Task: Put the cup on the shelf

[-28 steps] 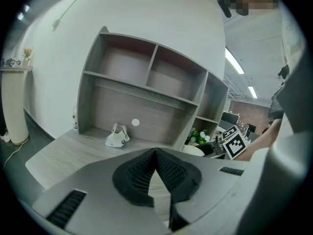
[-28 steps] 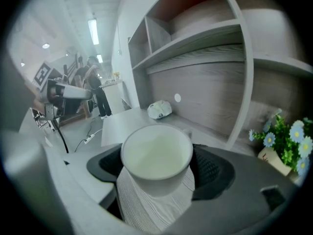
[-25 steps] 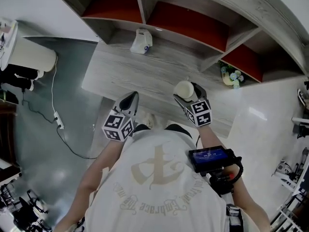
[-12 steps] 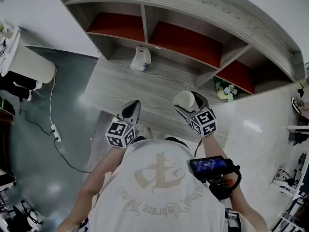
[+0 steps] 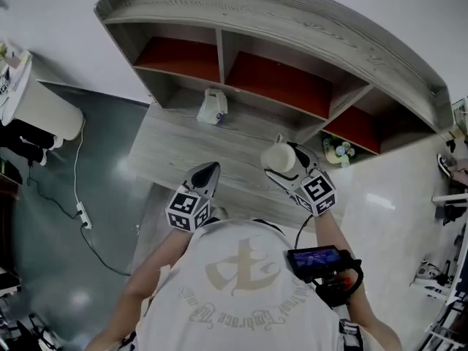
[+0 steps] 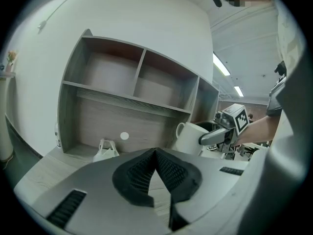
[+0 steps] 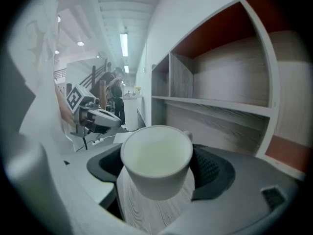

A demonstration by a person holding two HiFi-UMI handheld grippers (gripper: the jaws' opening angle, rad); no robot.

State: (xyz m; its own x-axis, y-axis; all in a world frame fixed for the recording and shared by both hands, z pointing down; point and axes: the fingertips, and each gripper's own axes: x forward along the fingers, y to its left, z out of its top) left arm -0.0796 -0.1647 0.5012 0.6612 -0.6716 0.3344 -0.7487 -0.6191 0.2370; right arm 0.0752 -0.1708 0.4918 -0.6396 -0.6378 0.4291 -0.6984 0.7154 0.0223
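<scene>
— What's nearest you?

— The left gripper (image 6: 155, 153), low by the person's waist. Its jaws are pressed together with nothing between them, and it hangs over the near edge of the wooden counter (image 5: 183, 134).

— And the other one?

— The right gripper (image 5: 287, 164) sits a little further forward and higher. Its jaws are clamped on the white cup (image 7: 156, 160), one dark pad (image 7: 211, 169) on either side of the cup's wall. The cup lies tipped over in the grip, its open mouth turned back toward the person and its handle pointing away, toward the shelf (image 5: 278, 22).

— Is it touching the counter?

— I'd say it hangs clear of the wood, though from where I stand the gap under it is hard to judge. It's in front of the shelf, not inside any compartment.

— What's beyond that?

— A small white bag (image 5: 213, 106) stands at the back of the counter, under the divider between the two left compartments. Off to the right, a bunch of flowers (image 5: 338, 152) sits in the low opening. The upper compartments, backed in red, hold nothing I can see.
</scene>
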